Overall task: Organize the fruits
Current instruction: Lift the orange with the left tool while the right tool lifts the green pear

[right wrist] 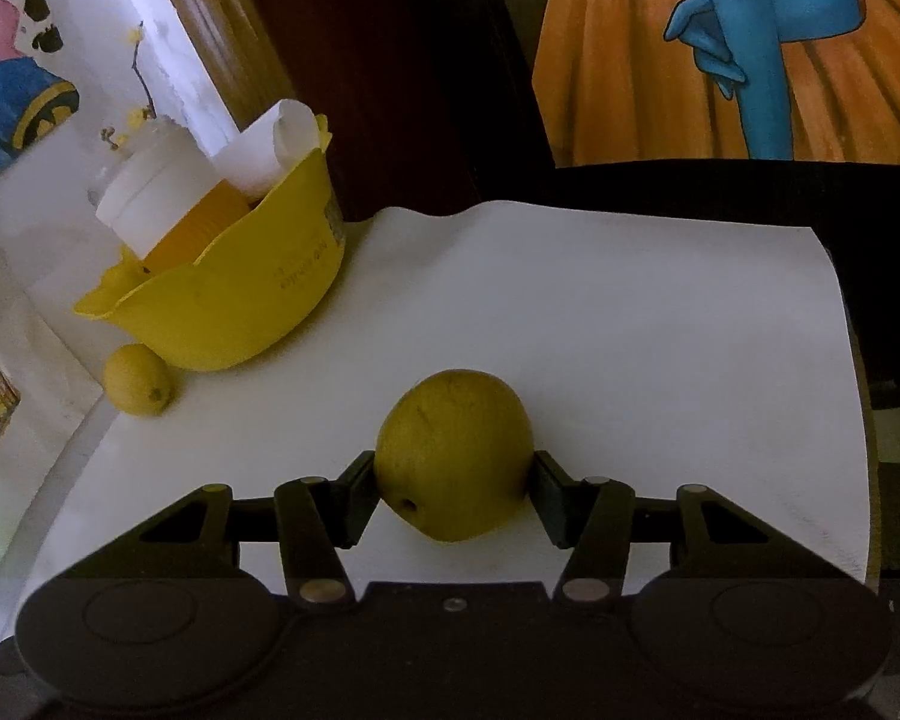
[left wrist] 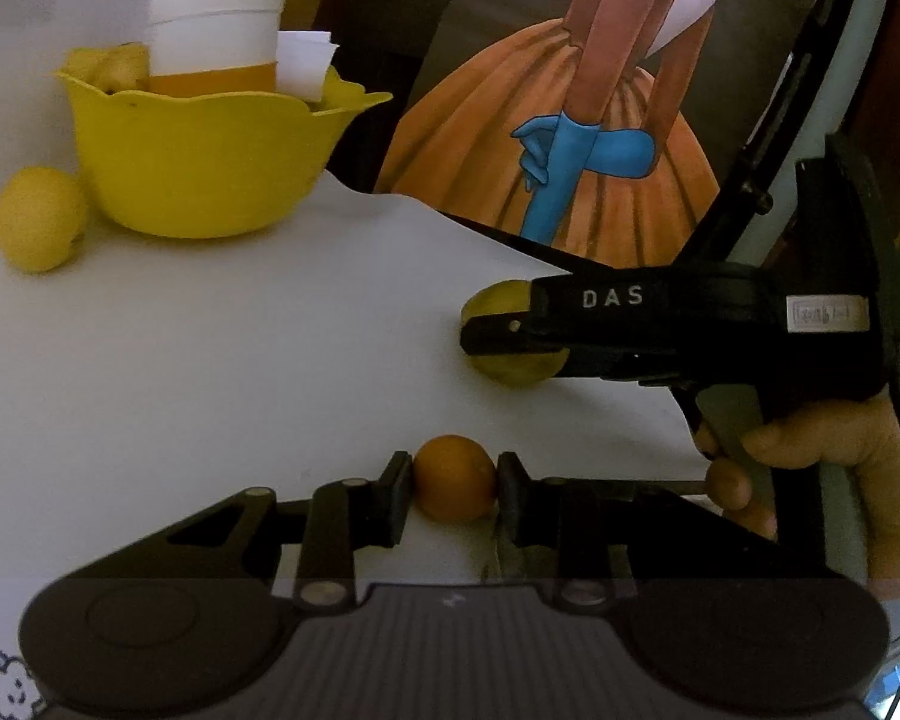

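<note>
Presently, the right tongs [right wrist: 453, 495] are pinching a green pear [right wrist: 453, 456] at lower centre, stem end pointing toward the camera; the left tongs [left wrist: 455, 489] are pinching an orange [left wrist: 455, 478] over the white worktop [right wrist: 630, 330], the yellow bowl [right wrist: 234, 306] sitting upper left.

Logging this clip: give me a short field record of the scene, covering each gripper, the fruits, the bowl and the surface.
left gripper: shut on the small orange fruit, at the white table
right gripper: shut on the yellow-green fruit
loose fruit: lemon on the table, beside the yellow bowl
bowl contents: white and orange cups, some yellow fruit at its far side
backdrop: painting of an orange skirt behind the table
</note>
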The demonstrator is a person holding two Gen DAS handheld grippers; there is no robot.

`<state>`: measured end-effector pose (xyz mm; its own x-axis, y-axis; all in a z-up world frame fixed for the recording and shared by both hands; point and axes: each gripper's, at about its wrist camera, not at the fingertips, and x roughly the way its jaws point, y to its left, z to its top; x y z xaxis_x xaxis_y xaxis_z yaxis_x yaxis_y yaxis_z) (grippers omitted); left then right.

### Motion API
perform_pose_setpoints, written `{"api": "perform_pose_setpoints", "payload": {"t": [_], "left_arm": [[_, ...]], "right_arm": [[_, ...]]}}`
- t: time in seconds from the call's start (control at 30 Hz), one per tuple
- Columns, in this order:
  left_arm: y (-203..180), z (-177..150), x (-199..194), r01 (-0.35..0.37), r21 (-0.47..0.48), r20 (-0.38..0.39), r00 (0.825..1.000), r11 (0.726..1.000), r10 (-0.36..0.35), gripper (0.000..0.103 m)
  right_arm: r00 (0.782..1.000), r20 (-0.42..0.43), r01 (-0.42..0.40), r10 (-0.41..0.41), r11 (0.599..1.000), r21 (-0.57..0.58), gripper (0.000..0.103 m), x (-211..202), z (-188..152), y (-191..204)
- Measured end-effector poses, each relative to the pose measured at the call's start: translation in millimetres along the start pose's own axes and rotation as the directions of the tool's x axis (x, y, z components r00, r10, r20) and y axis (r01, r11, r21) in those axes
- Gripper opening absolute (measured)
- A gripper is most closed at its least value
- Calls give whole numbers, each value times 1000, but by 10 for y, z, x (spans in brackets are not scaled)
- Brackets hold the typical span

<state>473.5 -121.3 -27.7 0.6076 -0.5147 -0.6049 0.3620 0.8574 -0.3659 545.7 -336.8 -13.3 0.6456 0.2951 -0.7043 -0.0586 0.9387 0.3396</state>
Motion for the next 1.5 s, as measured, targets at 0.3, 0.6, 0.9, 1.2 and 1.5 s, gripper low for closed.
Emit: {"api": "perform_pose_setpoints", "payload": {"t": [0.3,0.6,0.9,1.2,1.5], "left_arm": [[31,-33,-59,1,-3,0,1000,1000,-1,33],[1,-65,-124,-10,5,14,1000,1000,10,33],[-6,-56,-154,-8,4,23,1000,1000,8,33],[-2,-69,-156,-11,0,23,1000,1000,11,33],[2,-72,-190,-11,-2,32,999,1000,11,33]], "right_arm": [[1000,8,-29,28,999,35,55,-8,-5,-54],[999,4,-52,52,997,54,55,-42,-10,-101],[997,4,-77,77,995,61,55,-57,-10,-108],[995,10,-98,97,992,76,55,-47,-16,-149],[990,32,-139,136,987,79,55,-85,-18,-159]]}}
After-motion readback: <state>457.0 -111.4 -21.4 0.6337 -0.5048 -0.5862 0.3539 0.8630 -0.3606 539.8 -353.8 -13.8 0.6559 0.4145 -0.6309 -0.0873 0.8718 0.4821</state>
